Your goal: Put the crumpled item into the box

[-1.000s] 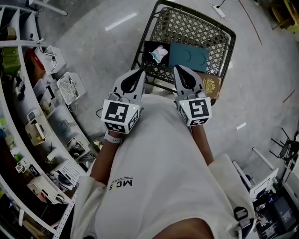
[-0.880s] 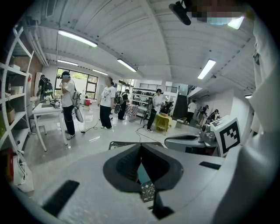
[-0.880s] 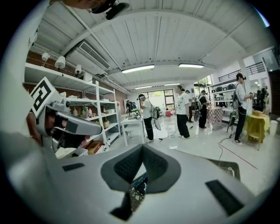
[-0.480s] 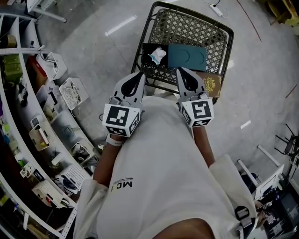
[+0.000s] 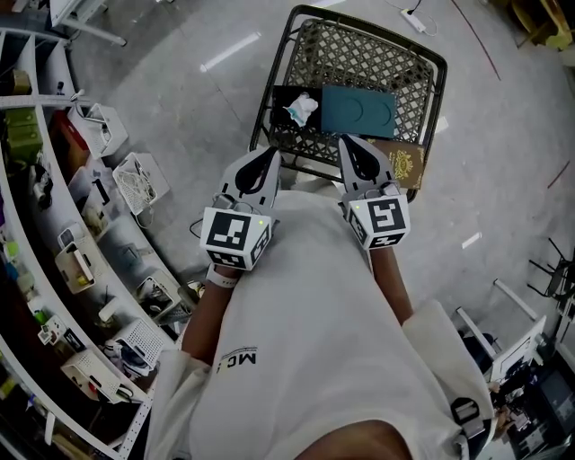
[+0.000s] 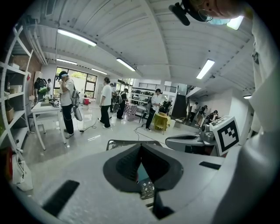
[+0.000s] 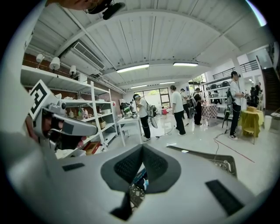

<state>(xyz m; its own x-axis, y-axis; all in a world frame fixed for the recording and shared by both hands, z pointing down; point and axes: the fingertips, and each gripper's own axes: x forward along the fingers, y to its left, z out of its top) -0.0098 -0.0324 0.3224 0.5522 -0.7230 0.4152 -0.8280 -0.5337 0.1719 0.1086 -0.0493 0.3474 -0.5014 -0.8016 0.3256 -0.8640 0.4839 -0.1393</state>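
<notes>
A crumpled white item (image 5: 303,107) lies on a black flat piece (image 5: 281,95) at the near left of a dark wire-mesh table (image 5: 368,56). Beside it on the right sits a teal box (image 5: 360,110), and a brown booklet (image 5: 406,165) rests at the table's near right corner. My left gripper (image 5: 269,155) and right gripper (image 5: 349,143) are held side by side just short of the table's near edge, in front of the person's white shirt. Both are shut with nothing between the jaws. In the left gripper view (image 6: 141,148) and the right gripper view (image 7: 142,149), only slivers of mesh and teal show past the jaws.
Curved white shelving (image 5: 54,225) with wire baskets (image 5: 135,175) and small devices lines the left side. Equipment and stands (image 5: 530,377) crowd the lower right. A power strip (image 5: 415,20) lies on the grey floor beyond the table. Several people (image 6: 105,103) stand far off in the room.
Both grippers have drawn back slightly toward the person's body, and the table sits a little higher in the head view. The jaws stay shut and the objects on the table have not moved.
</notes>
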